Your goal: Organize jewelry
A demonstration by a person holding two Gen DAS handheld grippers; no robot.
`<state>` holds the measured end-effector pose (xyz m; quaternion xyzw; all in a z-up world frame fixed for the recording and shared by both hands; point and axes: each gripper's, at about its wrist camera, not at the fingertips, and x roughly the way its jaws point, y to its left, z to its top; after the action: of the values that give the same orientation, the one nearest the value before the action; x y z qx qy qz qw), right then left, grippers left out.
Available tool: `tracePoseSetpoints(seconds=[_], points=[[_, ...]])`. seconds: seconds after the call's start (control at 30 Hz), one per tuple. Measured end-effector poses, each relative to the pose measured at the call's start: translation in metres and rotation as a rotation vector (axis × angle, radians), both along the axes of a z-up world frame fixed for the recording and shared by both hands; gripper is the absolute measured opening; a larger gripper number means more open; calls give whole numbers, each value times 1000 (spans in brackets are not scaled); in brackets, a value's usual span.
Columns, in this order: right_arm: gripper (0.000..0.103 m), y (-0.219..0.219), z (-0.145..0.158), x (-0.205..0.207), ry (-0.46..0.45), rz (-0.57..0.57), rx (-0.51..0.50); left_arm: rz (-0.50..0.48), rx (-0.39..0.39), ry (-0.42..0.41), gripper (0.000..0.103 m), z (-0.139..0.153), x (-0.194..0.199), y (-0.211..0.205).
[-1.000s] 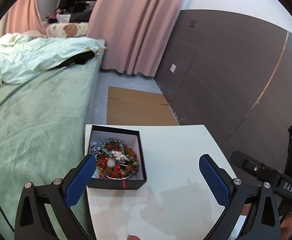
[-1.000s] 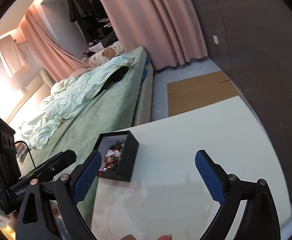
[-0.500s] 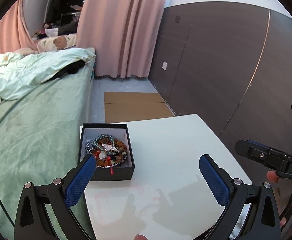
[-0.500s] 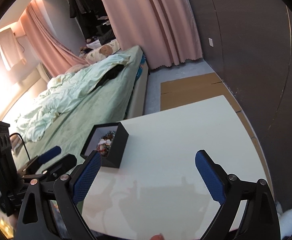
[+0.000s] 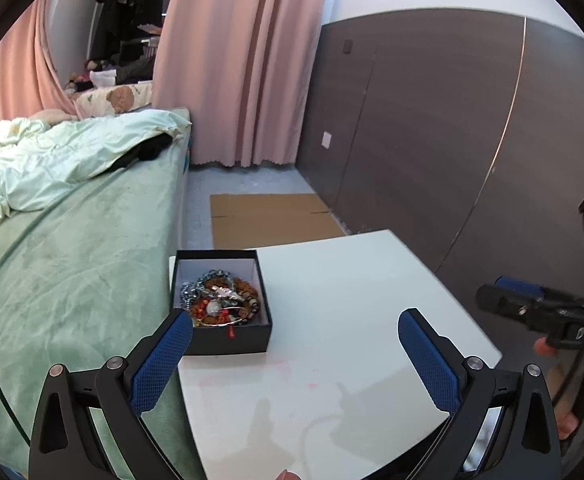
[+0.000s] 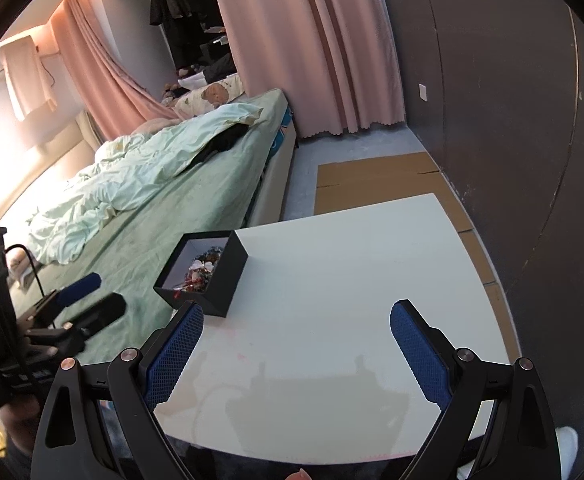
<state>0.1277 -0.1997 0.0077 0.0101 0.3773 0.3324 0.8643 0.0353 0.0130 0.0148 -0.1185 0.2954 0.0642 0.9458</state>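
Observation:
A black open box (image 5: 227, 342) with a white lining stands on the left part of a white table (image 5: 352, 300). A tangle of bead bracelets and jewelry (image 5: 221, 300) fills it. The box also shows in the right wrist view (image 6: 227, 280), with the jewelry (image 6: 201, 270) partly hidden by its wall. My left gripper (image 5: 294, 344) is open and empty, above the table's near part, just short of the box. My right gripper (image 6: 296, 340) is open and empty over the table's near edge, to the right of the box.
A green bed (image 5: 63, 260) with a rumpled pale duvet (image 5: 51, 160) runs along the table's left side. Flat cardboard (image 5: 271, 216) lies on the floor beyond the table. A dark panelled wall (image 5: 452, 140) stands on the right, pink curtains (image 5: 243, 60) behind.
Both grippers have drawn back from the box and risen over the last second, so more of the table shows. Both stay open and empty. The box has not moved.

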Motion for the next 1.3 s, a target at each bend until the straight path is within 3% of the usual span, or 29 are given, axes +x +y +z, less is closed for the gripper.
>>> tracePoseSetpoints(seconds=[1.3], points=[[95, 1, -4, -4, 24, 0, -4, 29, 22, -24, 103, 1, -3, 3]])
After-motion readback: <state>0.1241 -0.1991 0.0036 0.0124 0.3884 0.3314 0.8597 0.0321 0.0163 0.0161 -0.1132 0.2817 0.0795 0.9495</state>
